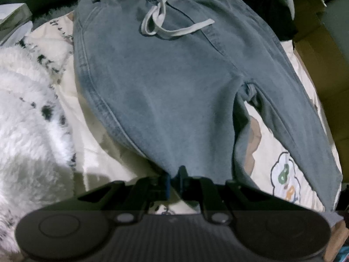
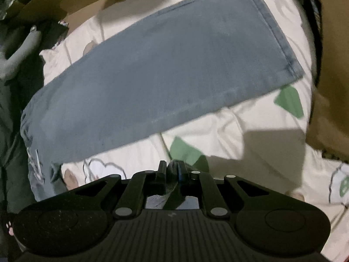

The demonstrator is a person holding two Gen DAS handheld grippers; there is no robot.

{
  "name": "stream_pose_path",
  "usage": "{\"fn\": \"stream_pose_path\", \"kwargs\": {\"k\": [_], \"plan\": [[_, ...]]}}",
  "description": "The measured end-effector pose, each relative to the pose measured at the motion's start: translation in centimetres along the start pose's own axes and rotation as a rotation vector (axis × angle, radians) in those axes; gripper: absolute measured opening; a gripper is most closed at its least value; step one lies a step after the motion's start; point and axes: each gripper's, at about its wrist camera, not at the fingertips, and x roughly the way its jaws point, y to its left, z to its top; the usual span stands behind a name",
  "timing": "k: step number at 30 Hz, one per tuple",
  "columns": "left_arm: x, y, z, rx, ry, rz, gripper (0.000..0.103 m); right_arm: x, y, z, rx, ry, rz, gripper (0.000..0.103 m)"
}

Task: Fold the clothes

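Left wrist view: one pair of faded blue denim trousers (image 1: 174,83) lies flat on a cream bedsheet printed with cartoon shapes (image 1: 281,152), spreading away from the left tool (image 1: 173,175). The elastic waistband sits at the far end, with a pale grey drawstring (image 1: 161,19) tied loosely in its middle. Two legs fork toward the tool; the nearer, wider one runs straight to the tool's tips, the other slants off to the right. To the left of the tool rests a fluffy white blanket with dark specks (image 1: 28,113), touching the sheet; brown cardboard (image 1: 320,50) borders the bed on the far right. Bare sheet shows between the blanket and the trousers' left seam.

The left tool's jaws are drawn close together on the trouser leg's near edge.

In the right wrist view, a single denim leg crosses the sheet diagonally ahead of the right tool (image 2: 172,168), its stitched hem (image 2: 274,30) far to the upper right, flat and unwrinkled. Open sheet with green patches (image 2: 290,100) lies between the leg and the tool and off to the right. The right tool's jaws are nearly closed, pinching a bunched fold of denim.
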Motion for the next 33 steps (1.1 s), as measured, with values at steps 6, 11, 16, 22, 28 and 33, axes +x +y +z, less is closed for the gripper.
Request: {"fn": "stream_pose_path", "kwargs": {"k": [6,11,16,22,28,33], "plan": [[0.3,-0.3,0.3,-0.026,0.0,0.001,0.008,1.6,-0.6,1.6,0.009,-0.085,-0.004,0.009],[0.5,-0.7,0.5,-0.038,-0.004,0.005,0.009,1.3,-1.6,1.7,0.043,-0.187,-0.027,0.02],[0.9,-0.2,0.3,-0.068,0.006,0.007,0.011,0.5,-2.2,0.3,0.026,-0.16,0.004,0.044],[1.1,0.4,-0.2,-0.096,0.008,0.006,0.014,1.5,-2.9,-2.9,-0.016,-0.079,-0.02,0.044],[0.8,0.7,-0.2,-0.081,0.01,-0.001,0.016,3.5,-3.7,-6.4,-0.005,-0.025,-0.023,0.044],[0.6,0.8,-0.2,-0.073,0.012,-0.003,0.016,4.7,-4.5,-8.3,0.028,-0.016,-0.015,0.044]]}}
